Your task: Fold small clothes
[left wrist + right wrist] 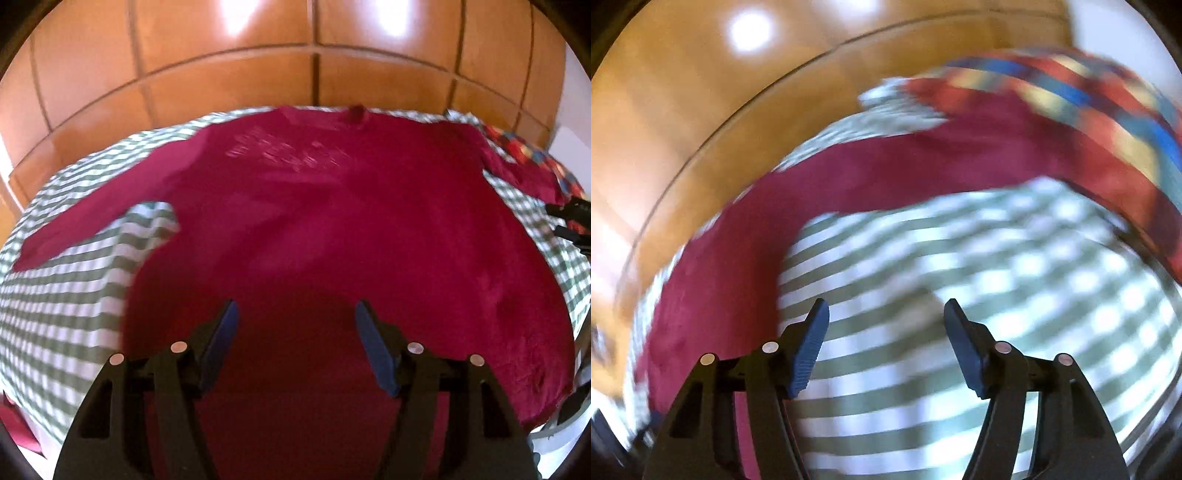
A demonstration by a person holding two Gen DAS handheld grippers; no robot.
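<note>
Blue-padded fingers (221,343) of the left tool (295,314) stand spread with nothing between them, above the hem of a dark red long-sleeved shirt (332,229). It lies flat on the green-and-white checked bed cover (74,295), one sleeve stretched out left, pale blurred print across the chest, neck toward the wooden wardrobe (221,74). Further right, the right tool (886,314) hangs spread over bare checks beside the other sleeve (886,173).

Motion blur smears the whole right wrist view, so the maroon shirt's sleeve (894,173) and the multicoloured fabric (1082,110) lose detail, while the shirt's pale chest print (284,151) is unreadable.
</note>
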